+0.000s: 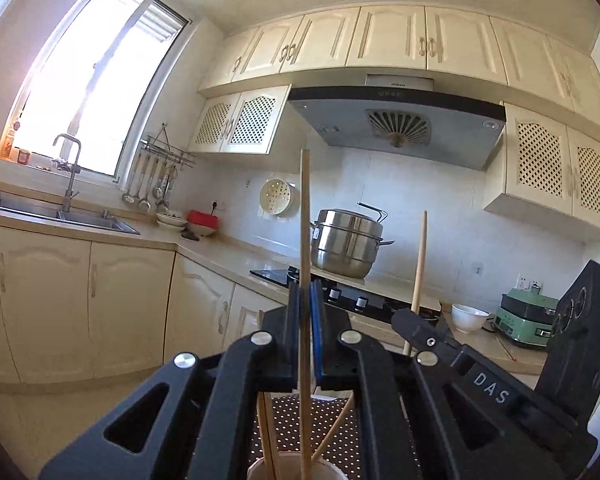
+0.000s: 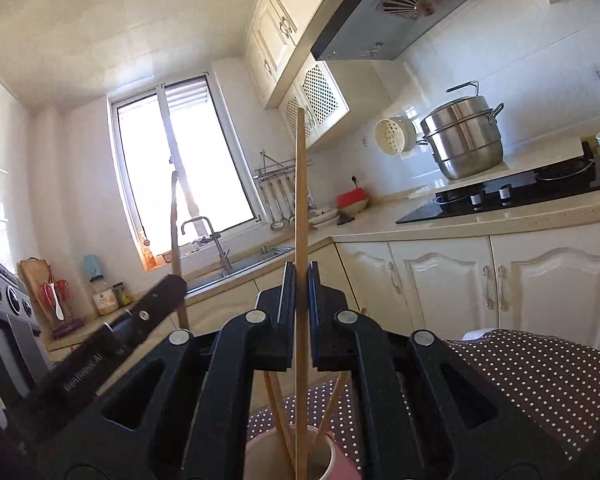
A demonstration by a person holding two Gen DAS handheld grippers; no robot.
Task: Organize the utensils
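Observation:
My left gripper [image 1: 305, 292] is shut on a wooden chopstick [image 1: 305, 216] held upright, its lower end inside a paper cup [image 1: 284, 469] below. My right gripper [image 2: 299, 272] is shut on another upright chopstick [image 2: 300, 184] whose lower end is in the pink paper cup [image 2: 332, 458]. Two more chopsticks [image 2: 278, 408] lean in the cup. The right gripper [image 1: 418, 330] with its chopstick also shows in the left wrist view. The left gripper [image 2: 162, 292] shows in the right wrist view.
The cup stands on a brown polka-dot cloth [image 2: 540, 376]. Behind are a counter with a black hob [image 2: 512, 196], a steel steamer pot [image 1: 346, 242], a white bowl [image 1: 468, 317], a green appliance [image 1: 528, 322], a sink [image 1: 56, 210] and cream cabinets.

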